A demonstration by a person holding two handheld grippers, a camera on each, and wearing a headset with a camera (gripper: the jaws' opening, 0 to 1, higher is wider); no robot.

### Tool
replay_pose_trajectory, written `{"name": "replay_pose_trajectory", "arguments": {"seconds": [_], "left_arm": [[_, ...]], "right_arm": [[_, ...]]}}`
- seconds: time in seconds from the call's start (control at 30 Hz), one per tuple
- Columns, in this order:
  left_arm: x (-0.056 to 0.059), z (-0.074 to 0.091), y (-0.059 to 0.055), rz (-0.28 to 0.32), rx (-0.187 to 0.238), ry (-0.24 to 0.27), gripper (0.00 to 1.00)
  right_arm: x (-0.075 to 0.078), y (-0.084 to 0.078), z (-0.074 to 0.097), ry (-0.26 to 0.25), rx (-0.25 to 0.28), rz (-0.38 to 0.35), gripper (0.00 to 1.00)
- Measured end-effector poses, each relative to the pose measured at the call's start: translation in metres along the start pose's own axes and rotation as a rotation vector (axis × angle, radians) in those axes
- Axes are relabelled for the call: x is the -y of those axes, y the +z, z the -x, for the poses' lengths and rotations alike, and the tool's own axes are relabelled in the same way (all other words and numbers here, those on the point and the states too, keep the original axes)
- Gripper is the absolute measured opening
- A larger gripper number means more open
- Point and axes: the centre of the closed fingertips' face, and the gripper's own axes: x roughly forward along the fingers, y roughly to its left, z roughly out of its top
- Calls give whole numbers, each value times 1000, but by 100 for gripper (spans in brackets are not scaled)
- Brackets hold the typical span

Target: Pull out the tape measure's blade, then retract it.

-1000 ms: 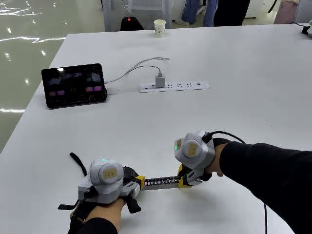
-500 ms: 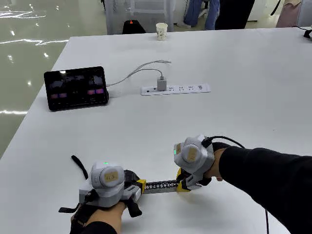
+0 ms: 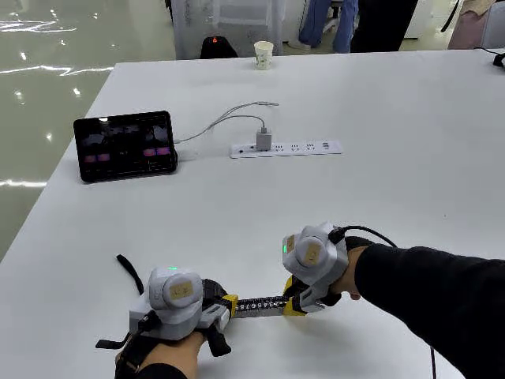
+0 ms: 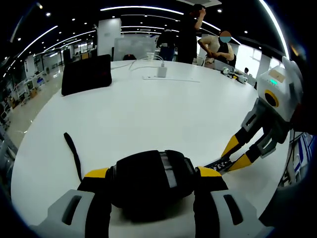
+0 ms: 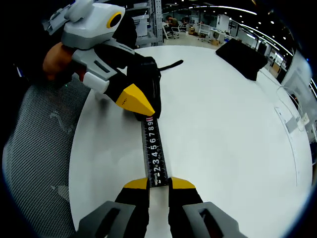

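I work in a big open-plan lab: rows of workbenches, ceiling strip lights, glossy floor.

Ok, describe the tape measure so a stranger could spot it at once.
On the white table, look near the front edge, this side of the tablet and power strip. The tape measure is the black case clamped in the left hand-held gripper, the only thing with a numbered blade running out to the right hand-held gripper.

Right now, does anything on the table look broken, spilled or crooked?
Nothing stands out. The left claw grips the tape measure, the right claw pinches its blade, and the blade runs straight between them. The paper cup stands upright, and the charger sits plugged into the power strip.
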Motion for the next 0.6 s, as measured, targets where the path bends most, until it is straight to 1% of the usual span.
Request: {"name": "replay_pose_trajectory", "arguments": {"seconds": [0.37, 0.6], "left_arm": [[0, 0, 0, 1, 3, -4, 62], [-1, 0, 1, 3, 3, -12, 62]], "right_arm": [[0, 3, -1, -7, 4, 20, 11], [0, 8, -4, -5, 28, 17, 11]]}}
